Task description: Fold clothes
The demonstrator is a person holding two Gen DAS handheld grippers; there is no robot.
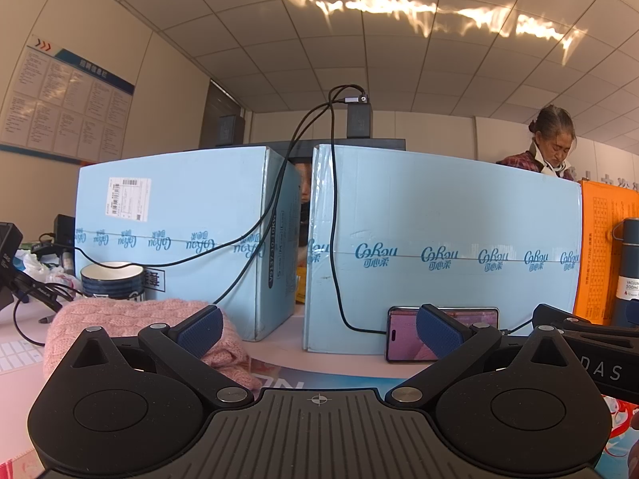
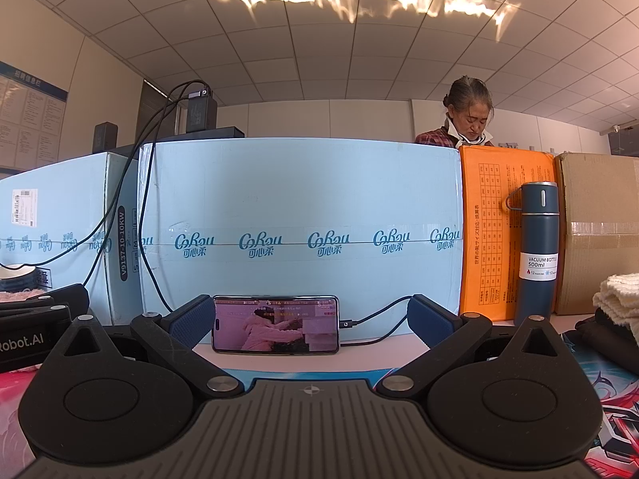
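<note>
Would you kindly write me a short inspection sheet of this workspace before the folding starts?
Surface: pale table with a printed mat at the near edge.
Job's things: pink knitted garment on the left; cream knit on a dark garment on the right.
Clutter: phone propped against a blue box, bowl, flask, orange box, brown carton.
Grippers: left gripper and right gripper both have jaws open, holding nothing.
Cables: black cable plugged into the phone; others hang down from a charger on the boxes.
Surroundings: a person behind the boxes; notice board on the wall.
</note>
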